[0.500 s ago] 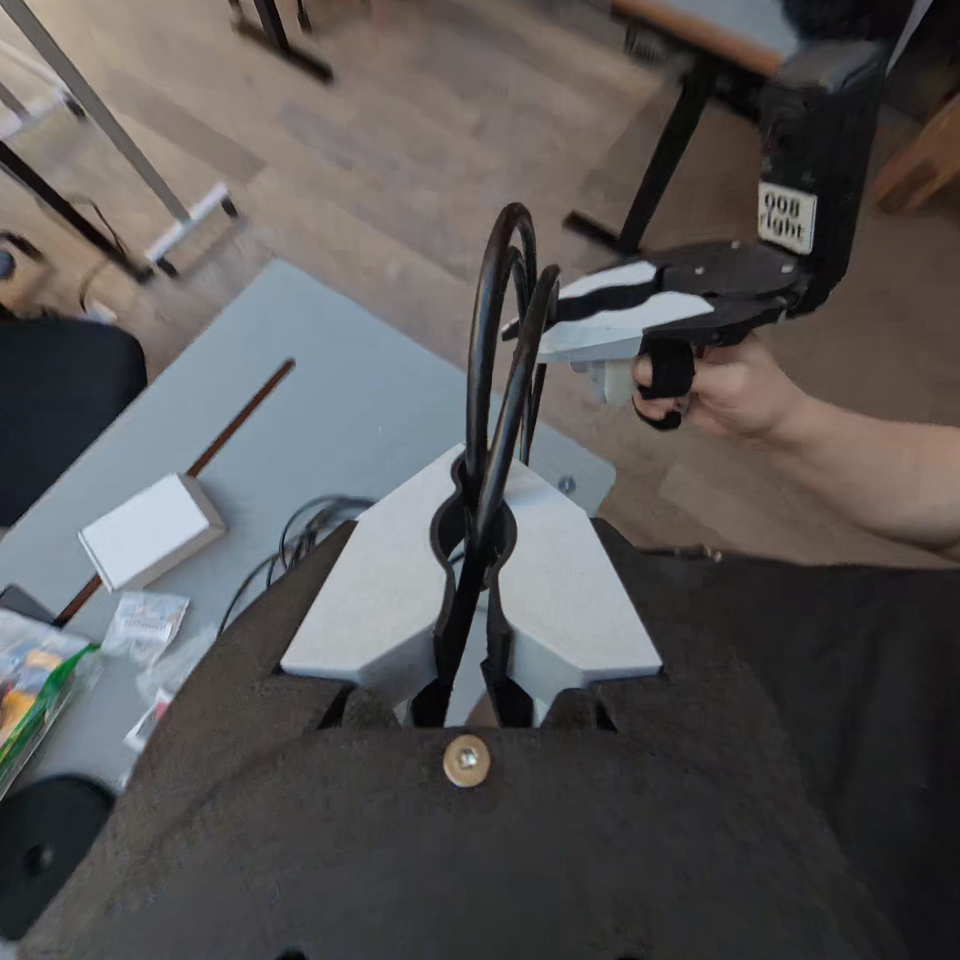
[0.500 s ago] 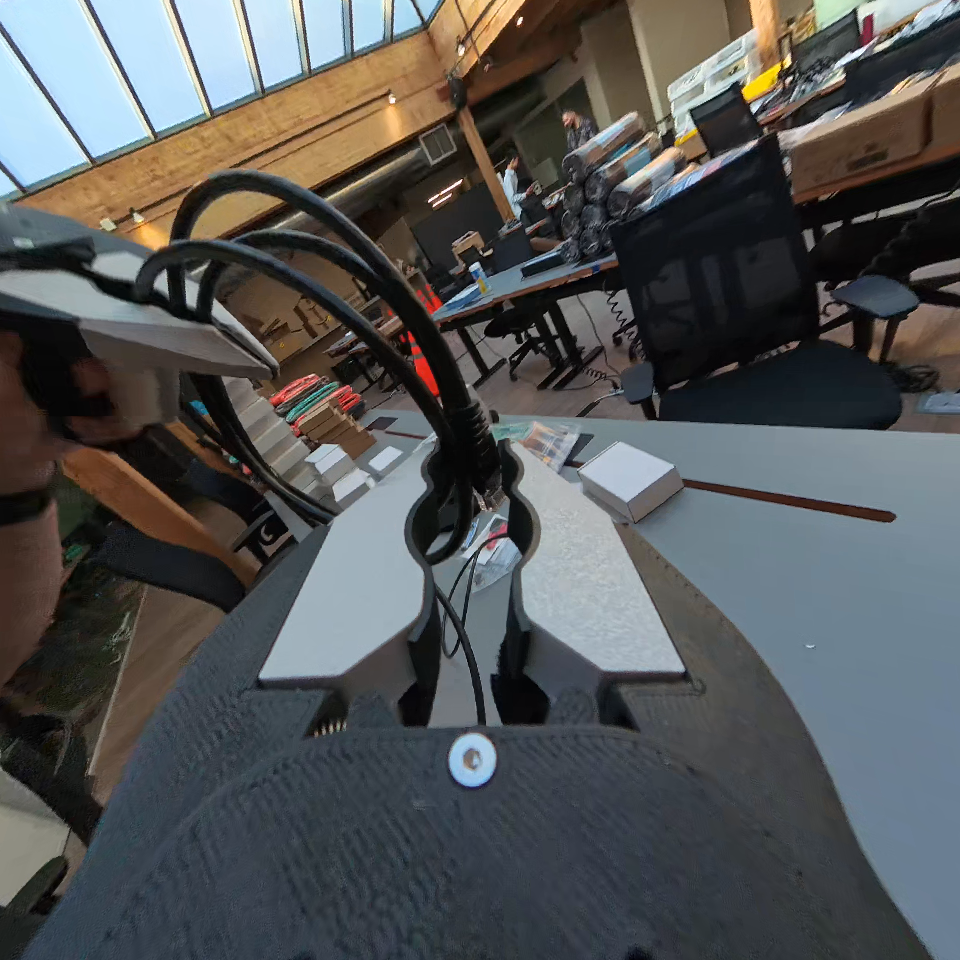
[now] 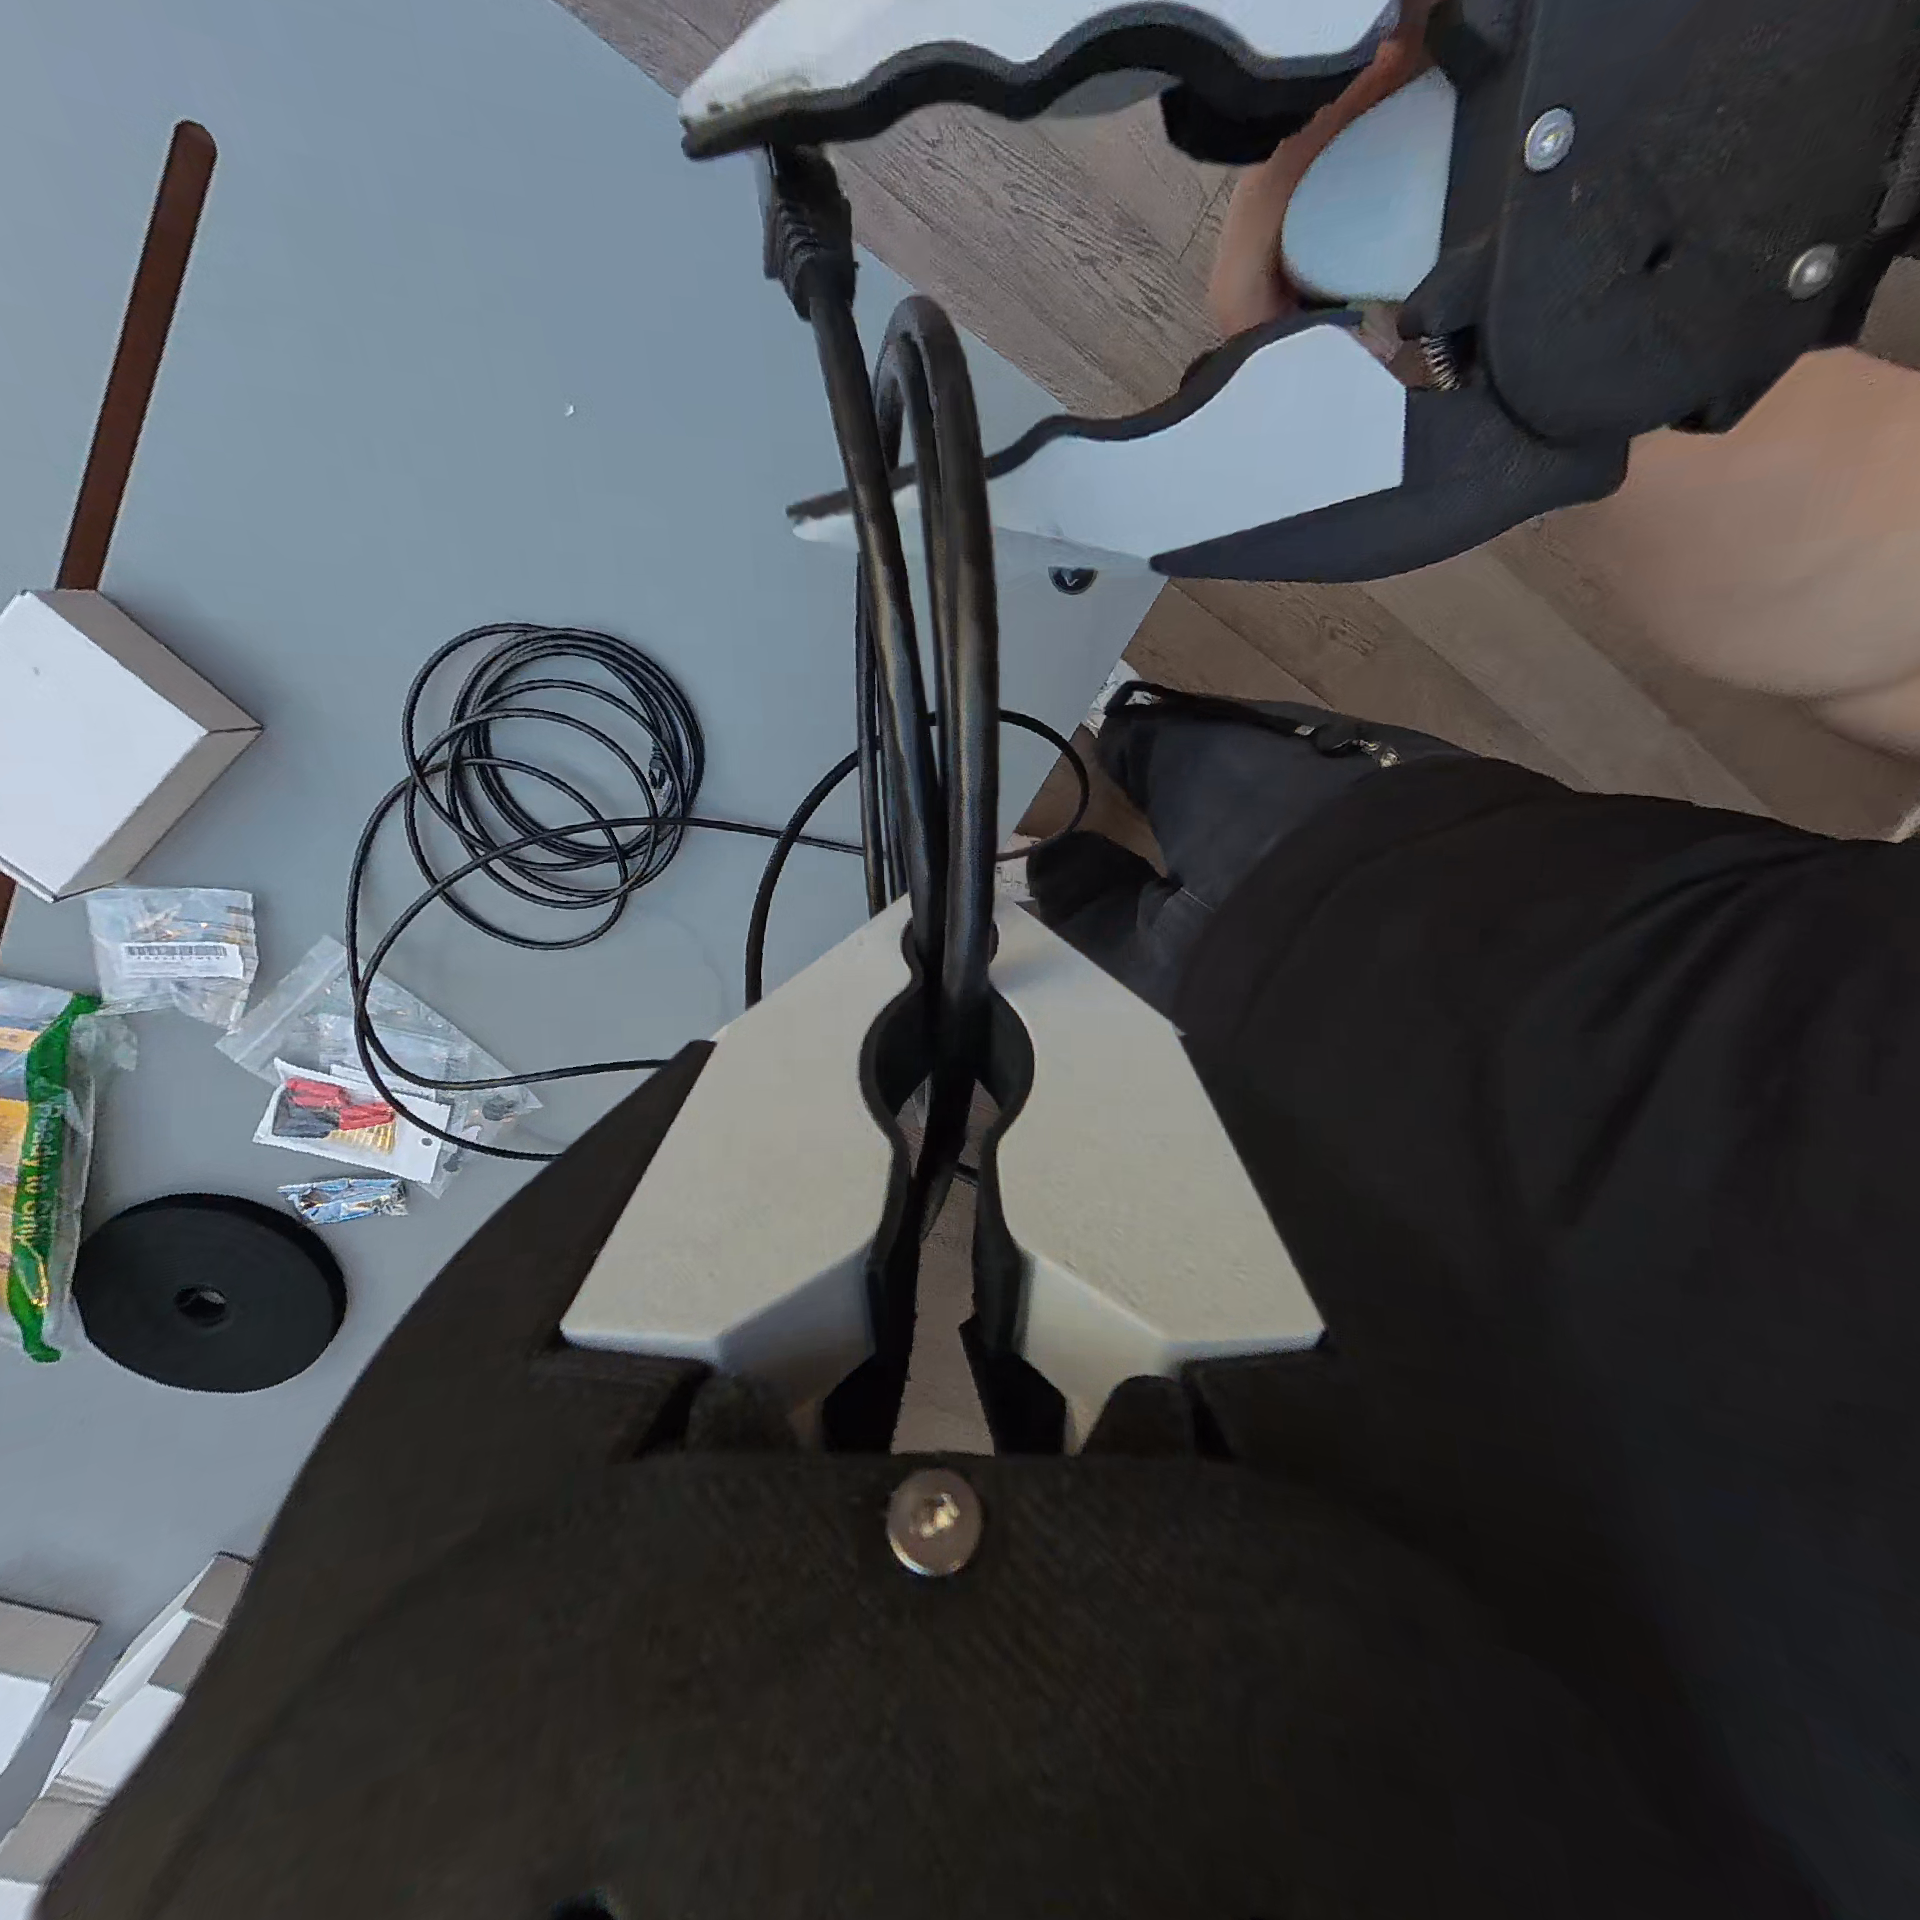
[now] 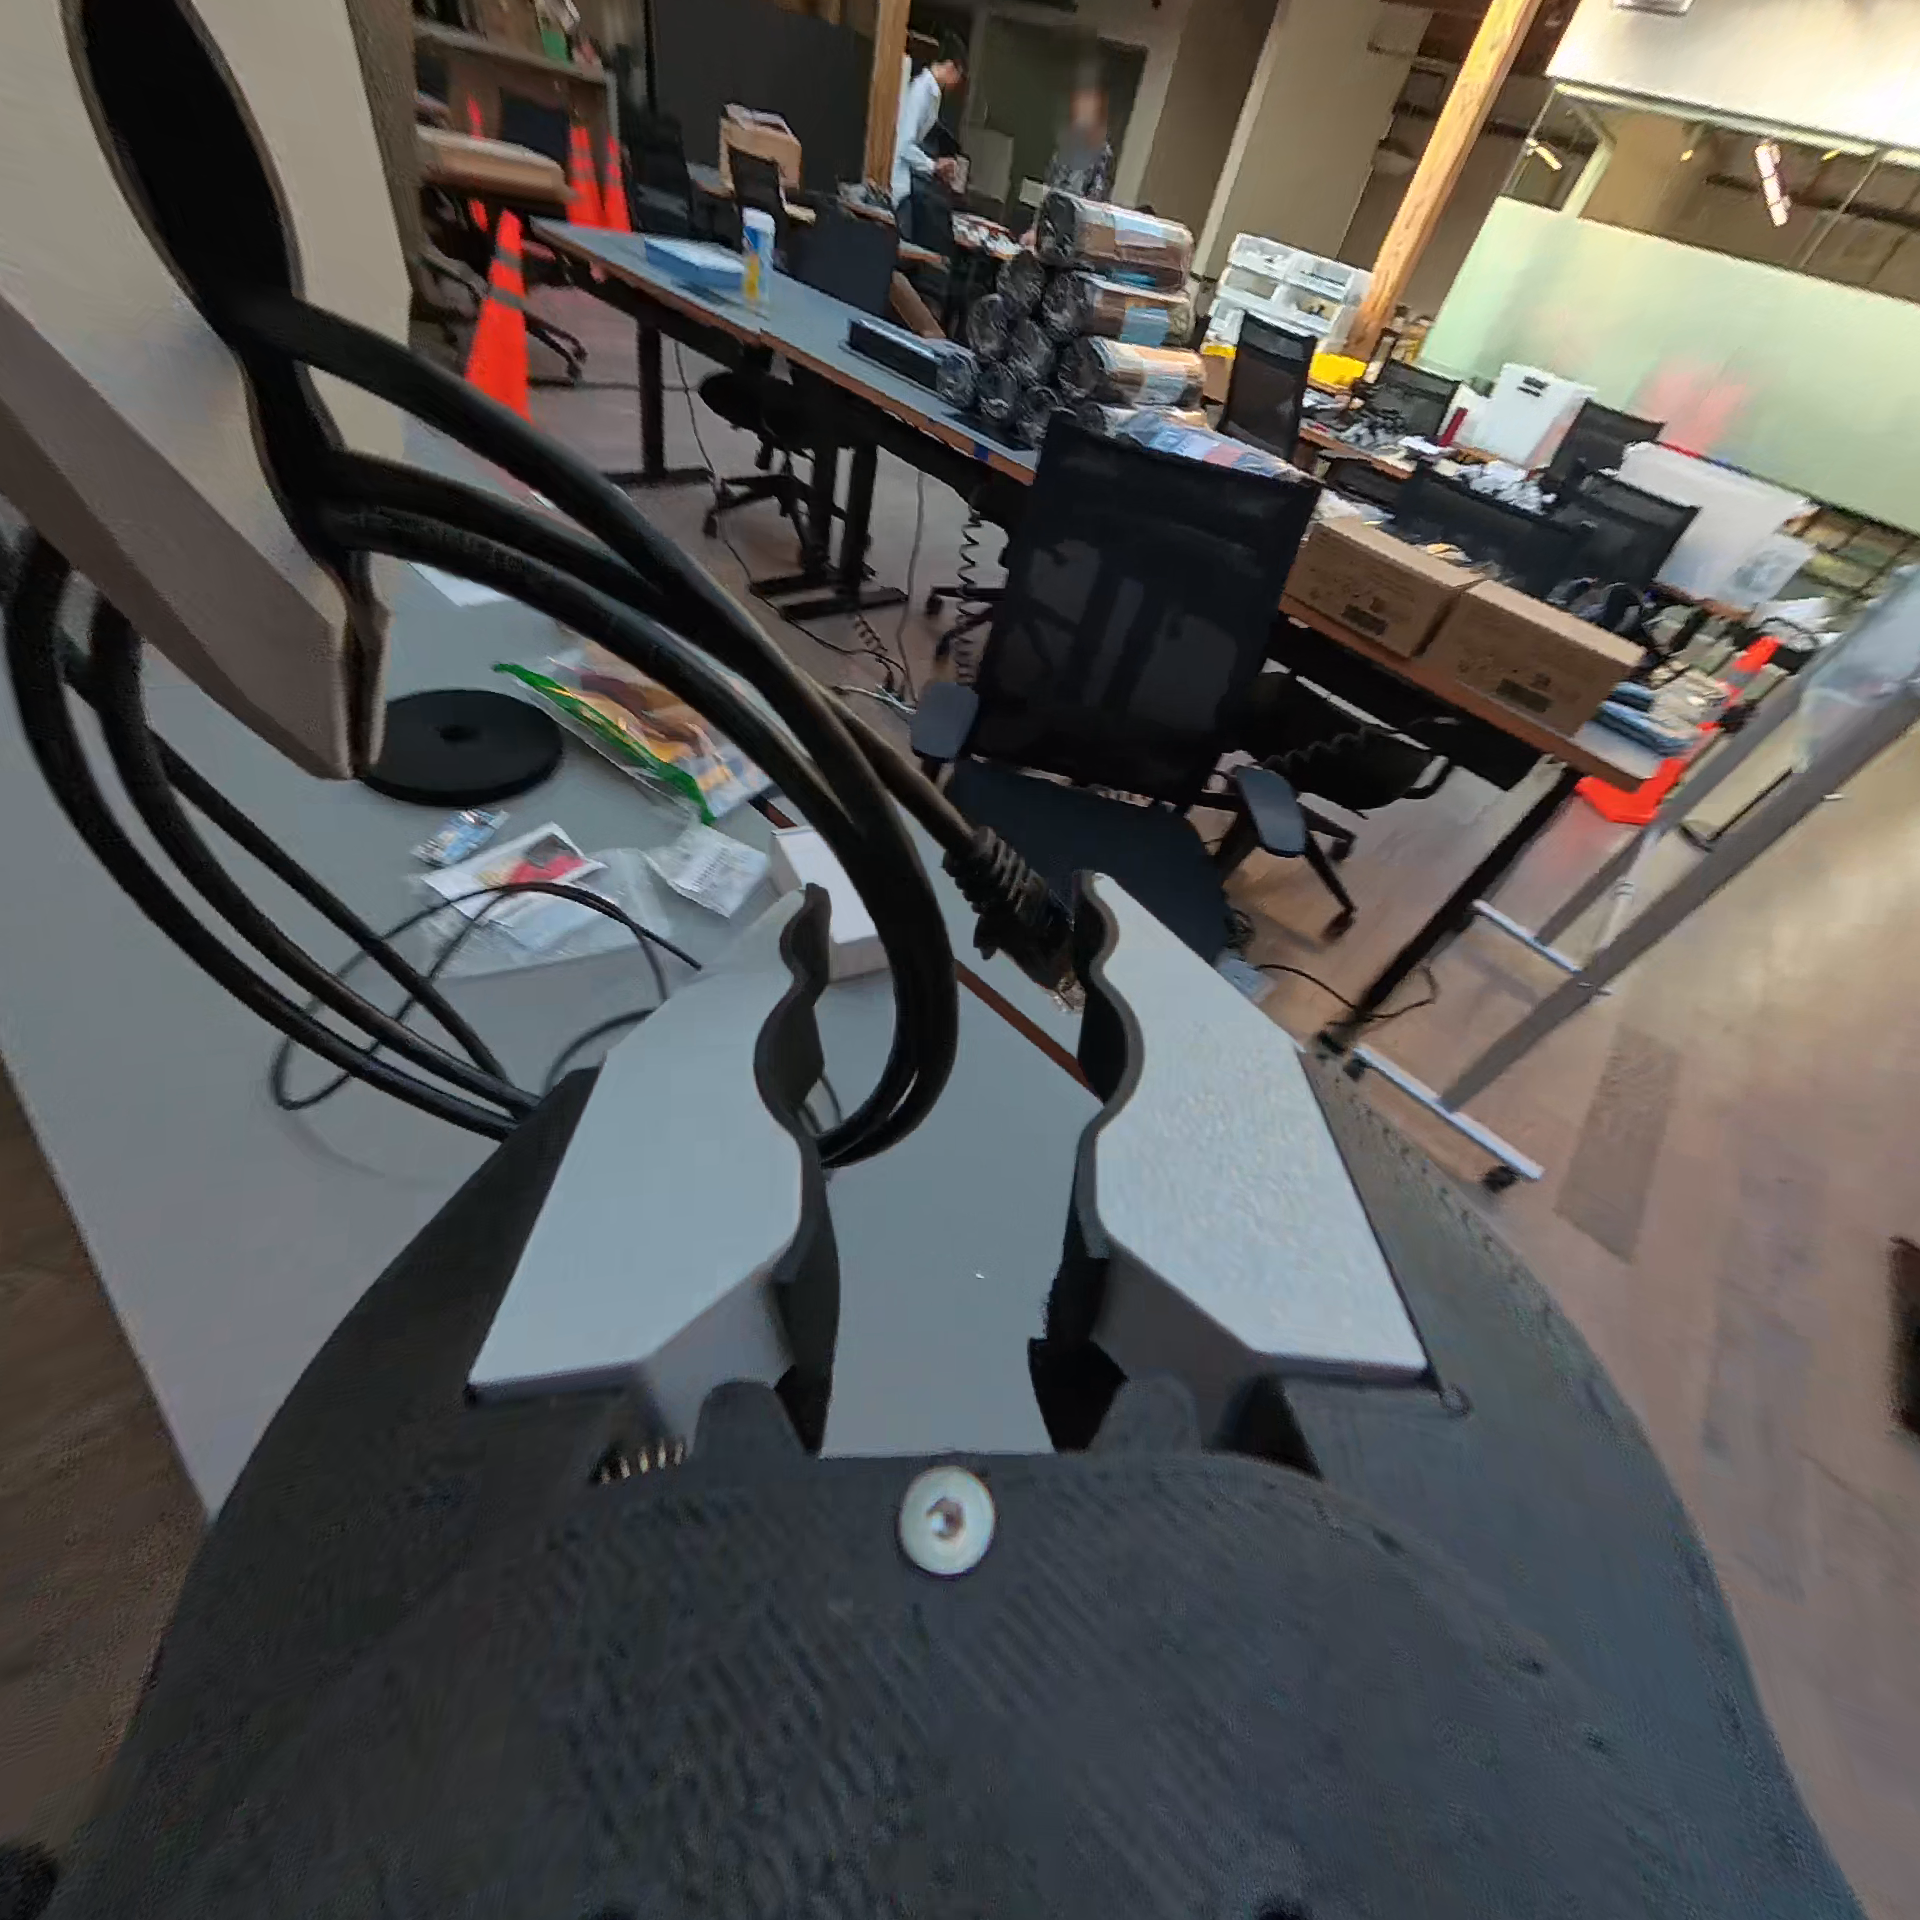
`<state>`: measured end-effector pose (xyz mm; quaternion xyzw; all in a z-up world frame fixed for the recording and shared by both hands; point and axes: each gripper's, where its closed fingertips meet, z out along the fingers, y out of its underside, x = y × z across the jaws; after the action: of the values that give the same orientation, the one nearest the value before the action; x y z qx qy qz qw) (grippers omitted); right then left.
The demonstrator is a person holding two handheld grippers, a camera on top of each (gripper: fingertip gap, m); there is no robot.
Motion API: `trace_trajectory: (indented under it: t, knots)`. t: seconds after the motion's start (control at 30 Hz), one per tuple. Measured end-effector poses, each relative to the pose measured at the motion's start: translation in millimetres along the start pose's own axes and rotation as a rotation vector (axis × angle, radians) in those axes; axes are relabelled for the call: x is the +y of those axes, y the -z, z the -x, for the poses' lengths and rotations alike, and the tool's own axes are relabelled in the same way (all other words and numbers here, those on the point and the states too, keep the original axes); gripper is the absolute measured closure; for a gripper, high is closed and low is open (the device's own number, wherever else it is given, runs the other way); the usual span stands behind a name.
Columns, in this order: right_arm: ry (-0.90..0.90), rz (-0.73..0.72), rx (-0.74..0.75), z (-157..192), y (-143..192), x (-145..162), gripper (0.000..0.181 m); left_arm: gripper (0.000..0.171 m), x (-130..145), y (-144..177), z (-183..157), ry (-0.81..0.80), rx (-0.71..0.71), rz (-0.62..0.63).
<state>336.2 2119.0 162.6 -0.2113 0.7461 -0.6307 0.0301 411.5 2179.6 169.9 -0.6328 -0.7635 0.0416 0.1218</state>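
Our left tool (image 3: 940,997) is clamped on the looped black cable (image 3: 961,644), held above the grey surface (image 3: 436,343); our right tool (image 4: 945,940) stands apart, the cable's plug (image 4: 1013,909) between its fingers.

- Soft, even daylight fills both views; the grey table (image 3: 436,343) is evenly lit, with only faint shadows under the thin cable (image 3: 540,790).
- Wide-angle lenses bend straight lines toward the edges.
- In the right wrist view, the far right floor (image 4: 1714,1143) is smeared with blur, and a bright patch glares at top right.
- The close black housing (image 3: 935,1714) looks dark and slightly soft.
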Motion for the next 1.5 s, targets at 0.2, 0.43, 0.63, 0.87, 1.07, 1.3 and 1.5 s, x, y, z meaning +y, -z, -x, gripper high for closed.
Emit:
trace_trajectory:
  t: [0.2, 0.43, 0.63, 0.87, 1.07, 1.3, 1.5]
  knots:
    - [0.317, 0.063, 0.142, -16, 7, -14, 0.126, 0.171, 1, 2, -2, -0.013, -0.029, 0.018]
    - [0.770, -0.035, 0.109, 13, 11, -43, 0.127, 0.171, 9, 7, -4, -0.021, -0.034, 0.062]
    - [0.656, -0.028, 0.060, 24, 9, -51, 0.180, 0.171, 6, 12, -8, -0.085, -0.018, 0.018]
    - [0.324, -0.066, 0.000, -5, 27, -84, 0.180, 0.145, 0, 34, -33, -0.157, 0.200, -0.368]
    - [0.168, -0.068, -0.064, -34, 45, -143, 0.180, 0.142, -4, 76, -40, -0.163, 0.352, -0.925]
    - [-0.192, -0.015, -0.433, -2, 41, -165, 0.180, 0.125, 4, 140, -71, -0.442, 0.456, -1.320]
    - [-0.309, 0.000, -0.718, 30, 68, -194, 0.180, 0.118, 37, 177, -122, -0.818, 0.419, -1.206]
